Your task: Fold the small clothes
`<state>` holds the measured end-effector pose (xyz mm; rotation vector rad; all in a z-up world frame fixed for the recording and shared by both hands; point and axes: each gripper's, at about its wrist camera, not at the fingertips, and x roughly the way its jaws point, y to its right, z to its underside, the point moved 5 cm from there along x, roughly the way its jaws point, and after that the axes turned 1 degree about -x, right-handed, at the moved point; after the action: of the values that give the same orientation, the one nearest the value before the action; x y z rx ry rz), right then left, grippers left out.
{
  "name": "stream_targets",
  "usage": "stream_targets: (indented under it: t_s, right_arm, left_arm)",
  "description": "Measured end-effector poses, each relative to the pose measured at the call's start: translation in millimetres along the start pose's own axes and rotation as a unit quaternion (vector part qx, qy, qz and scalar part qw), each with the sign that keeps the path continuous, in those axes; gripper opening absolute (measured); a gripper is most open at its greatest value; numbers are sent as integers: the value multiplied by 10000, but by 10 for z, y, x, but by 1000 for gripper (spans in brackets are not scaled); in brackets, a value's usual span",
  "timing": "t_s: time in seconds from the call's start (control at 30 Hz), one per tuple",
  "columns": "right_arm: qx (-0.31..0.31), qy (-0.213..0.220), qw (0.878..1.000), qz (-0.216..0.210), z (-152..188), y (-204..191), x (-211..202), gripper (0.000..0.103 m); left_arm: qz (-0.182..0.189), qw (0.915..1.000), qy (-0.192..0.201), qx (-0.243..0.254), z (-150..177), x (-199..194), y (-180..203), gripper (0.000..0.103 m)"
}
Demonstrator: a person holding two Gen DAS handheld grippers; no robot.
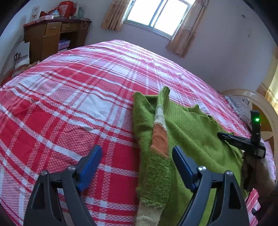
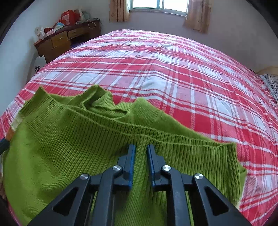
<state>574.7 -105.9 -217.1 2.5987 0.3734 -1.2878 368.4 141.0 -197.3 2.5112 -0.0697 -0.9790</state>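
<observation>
Green ribbed knit sweater (image 2: pixel 69 147) spread on red-and-white plaid bed cover (image 2: pixel 173 73), toward the near edge of the bed. Ribbed hem band running across the right wrist view; neck opening bunched behind it. In the left wrist view, one sleeve with orange and cream bands (image 1: pixel 159 139) folded inward, lying over the sweater body, cuff end toward the camera.

Left gripper (image 1: pixel 137 154): blue-padded black fingers (image 1: pixel 90 165) wide apart, nothing clamped. Banded sleeve lying in the gap below; right-hand pad above the green knit, left-hand pad above bare plaid. Contact with the fabric not determinable.

Right gripper (image 2: pixel 140 149): blue pads close together with a narrow gap, pointing down over the ribbed hem band. Green knit visible through the gap; a fold pinched between the pads not confirmable, so clamped or merely nearly closed cannot be told. Same gripper seen from the left wrist view at the sweater's right edge (image 1: pixel 225 136), held in a hand (image 1: pixel 257 172), green indicator light on.

Background: dark wooden desk with drawers (image 1: pixel 50 34) piled with red bags and boxes against the far left wall; bright window with beige curtains (image 1: pixel 159 15) on the far wall; striped fabric (image 1: pixel 239 106) beside a pale wooden headboard at the right.
</observation>
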Motion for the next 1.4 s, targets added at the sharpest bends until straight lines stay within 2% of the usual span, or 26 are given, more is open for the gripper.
stream_targets:
  t_s: [0.13,0.17,0.23,0.3,0.33,0.43,0.5,0.53,0.57,0.63,0.93,1.17,1.4]
  right_arm:
    - [-112,149,9990,-400,-62,11,-87,17]
    - [-300,153,9981,-515,-58,-20,-126,29]
    - [-612,167,9971,-420,-40,-89,-160,44]
    - [-997,284,9935,-467,-39,-192,-199,44]
    - [-1121,336,9925,-359,-53,-219,-200,44]
    - [-1163,350,9916,-445,-96,-257,-148,44]
    - [-1211,274,9913,-434,-93,-300,-85,39]
    - [-1259,236,9908,-426,-85,-313,-53,32]
    - [-1295,222,9904,-433,-79,-326,-36,24]
    - [-1269,224,9907,-446,-80,-334,-39,0]
    - [-1419,338,9881,-484,-149,-446,-119,0]
    - [-1812,41,9830,-277,-113,-424,-40,1]
    - [-1765,-16,9833,-440,-99,-384,-23,1]
  left_arm:
    - [131,9999,26,-110,-13,-4,-23,86]
    - [150,9998,29,-130,-15,-1,-24,86]
    - [151,9998,31,-124,-14,0,-24,86]
    - [141,9998,29,-107,-16,2,-12,86]
    - [147,9998,28,-108,-16,3,-15,86]
    - [185,9997,26,-132,-17,-2,-23,87]
    - [202,9997,30,-145,-18,-3,-27,87]
    - [214,9997,30,-152,-17,-5,-27,87]
    - [224,9996,30,-159,-16,-5,-29,87]
    - [261,9995,34,-182,-18,-9,-42,88]
    - [337,9992,48,-229,-14,-34,-61,88]
    - [396,9988,61,-269,-13,-48,-81,88]
    - [467,9984,71,-316,-12,-77,-102,88]
